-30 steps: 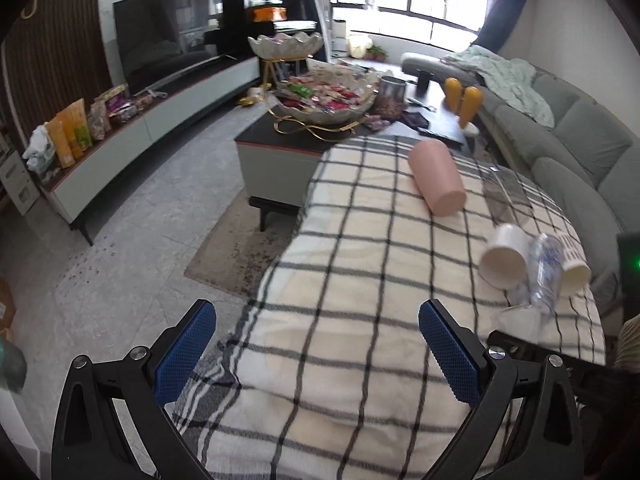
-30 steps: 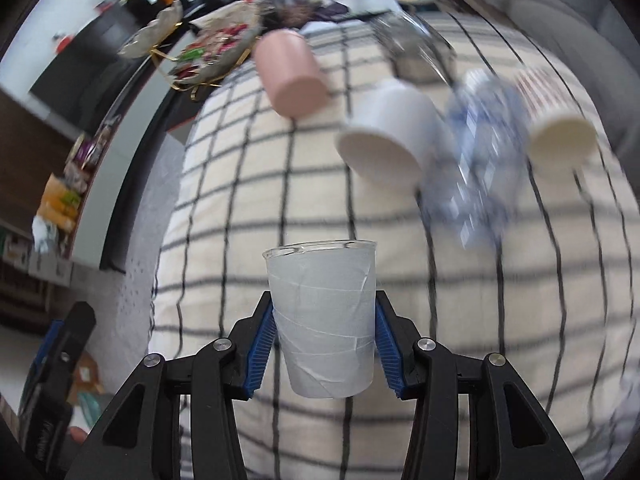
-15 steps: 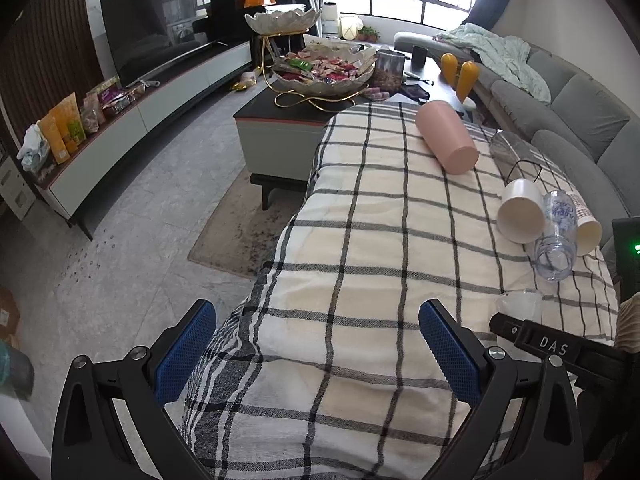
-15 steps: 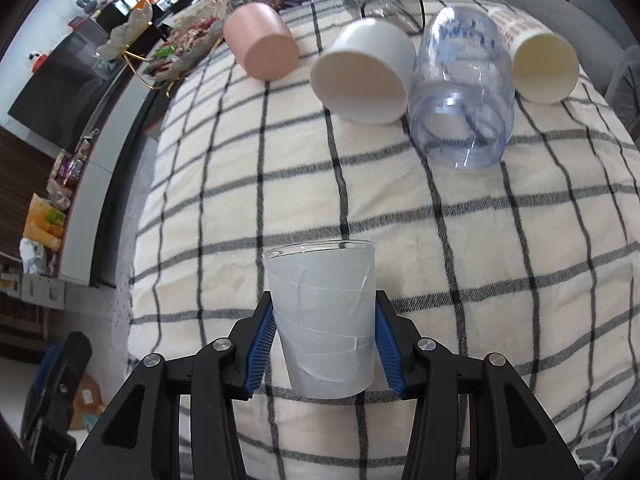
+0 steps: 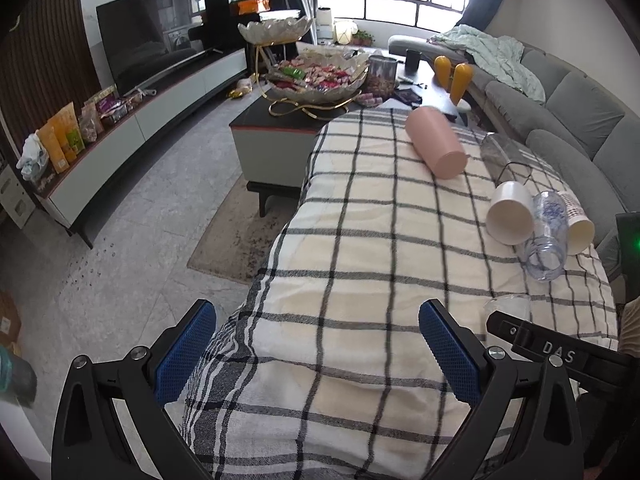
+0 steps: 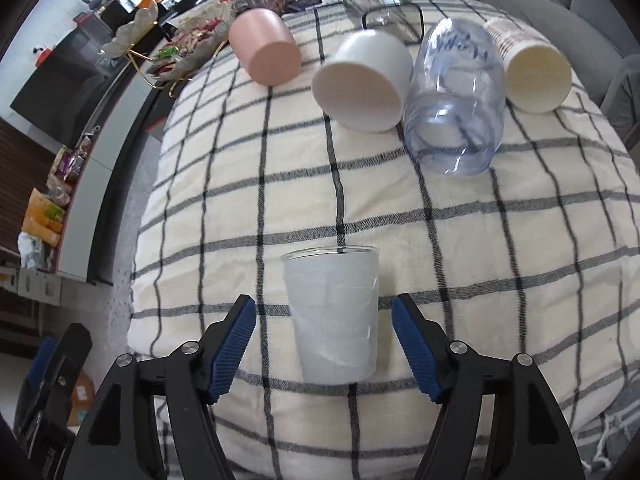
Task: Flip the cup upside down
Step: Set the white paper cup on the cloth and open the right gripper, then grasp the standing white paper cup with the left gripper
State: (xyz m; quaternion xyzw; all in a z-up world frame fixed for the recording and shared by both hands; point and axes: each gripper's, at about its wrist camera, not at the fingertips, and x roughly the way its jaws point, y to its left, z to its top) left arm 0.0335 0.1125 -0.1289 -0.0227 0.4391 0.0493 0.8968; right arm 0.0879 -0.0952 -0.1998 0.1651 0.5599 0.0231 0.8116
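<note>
A frosted clear plastic cup (image 6: 334, 316) stands on the checked blanket (image 6: 500, 240) with its rim up, between the fingers of my right gripper (image 6: 324, 340). The right gripper is open; its blue pads stand apart from the cup on both sides. In the left wrist view only the cup's rim (image 5: 508, 304) shows, behind the right gripper's black body (image 5: 560, 354). My left gripper (image 5: 316, 354) is open and empty, hovering over the blanket's near left edge.
Lying on their sides at the far end of the blanket: a pink cup (image 6: 266, 46), a white cup (image 6: 362, 86), a clear blue bottle (image 6: 456, 108), a paper cup (image 6: 534, 66) and a glass jug (image 6: 380, 12). A coffee table with a snack bowl (image 5: 320, 80) stands beyond; a sofa (image 5: 580, 120) is at right.
My right gripper has opened and let go of the frosted cup, which now stands on the blanket. The left gripper's view has shifted slightly.
</note>
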